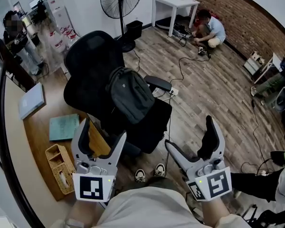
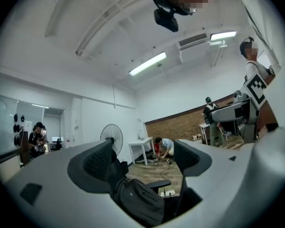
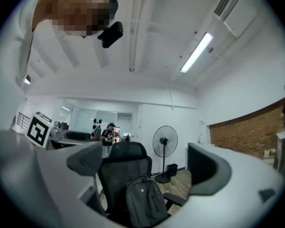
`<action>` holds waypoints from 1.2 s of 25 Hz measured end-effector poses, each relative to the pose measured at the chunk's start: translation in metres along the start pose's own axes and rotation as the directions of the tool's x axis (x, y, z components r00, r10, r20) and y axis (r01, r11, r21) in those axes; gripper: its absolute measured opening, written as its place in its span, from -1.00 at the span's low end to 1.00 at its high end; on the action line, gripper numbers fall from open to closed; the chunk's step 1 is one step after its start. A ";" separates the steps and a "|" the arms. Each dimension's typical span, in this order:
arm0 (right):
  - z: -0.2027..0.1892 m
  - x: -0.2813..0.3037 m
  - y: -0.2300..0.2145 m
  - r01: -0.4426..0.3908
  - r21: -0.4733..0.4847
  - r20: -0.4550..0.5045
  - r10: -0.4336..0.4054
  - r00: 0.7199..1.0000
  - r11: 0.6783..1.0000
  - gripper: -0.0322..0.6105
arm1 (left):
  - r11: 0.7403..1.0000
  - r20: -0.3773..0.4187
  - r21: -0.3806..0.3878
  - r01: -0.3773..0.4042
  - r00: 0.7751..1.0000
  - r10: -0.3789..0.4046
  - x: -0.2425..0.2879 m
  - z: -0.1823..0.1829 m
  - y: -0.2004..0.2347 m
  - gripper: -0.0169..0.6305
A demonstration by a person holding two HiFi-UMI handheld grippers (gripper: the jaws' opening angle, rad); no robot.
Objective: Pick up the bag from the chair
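Observation:
A dark grey backpack stands upright on the seat of a black office chair, leaning against its backrest. Both grippers are held near my body, short of the chair. My left gripper is open with nothing between its fingers, below and left of the bag. My right gripper is open and empty too, to the bag's lower right. In the left gripper view the backpack shows low between the jaws, and in the right gripper view the backpack rests against the chair.
A wooden desk at the left holds a wicker basket, a teal folder and a closed laptop. A standing fan and white table are behind the chair. A person crouches on the floor; cables trail across it.

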State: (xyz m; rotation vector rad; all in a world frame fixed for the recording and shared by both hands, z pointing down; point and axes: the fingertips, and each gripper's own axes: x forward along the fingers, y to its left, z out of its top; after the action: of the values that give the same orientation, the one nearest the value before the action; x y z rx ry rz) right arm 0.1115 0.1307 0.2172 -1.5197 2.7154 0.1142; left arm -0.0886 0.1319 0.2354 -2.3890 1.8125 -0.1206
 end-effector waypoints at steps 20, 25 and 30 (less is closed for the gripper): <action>-0.009 0.000 0.002 0.020 -0.004 -0.045 -0.021 0.999 1.000 0.96 | 0.999 -0.006 -0.002 0.051 0.999 -0.051 0.007 -0.007 -0.004 0.48; -0.012 -0.003 0.005 0.021 0.005 -0.066 -0.021 0.998 1.000 0.96 | 0.998 -0.012 -0.011 0.067 0.998 -0.068 0.010 -0.011 -0.002 0.48; -0.020 0.003 -0.005 0.027 -0.004 -0.068 -0.027 0.997 1.000 0.96 | 0.996 0.001 0.001 0.086 0.996 -0.086 0.021 -0.015 -0.006 0.48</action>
State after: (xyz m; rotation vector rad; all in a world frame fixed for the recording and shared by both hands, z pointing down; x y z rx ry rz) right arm 0.1144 0.1246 0.2365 -1.5896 2.7459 0.0672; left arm -0.0795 0.1121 0.2502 -2.4662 1.7093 -0.1287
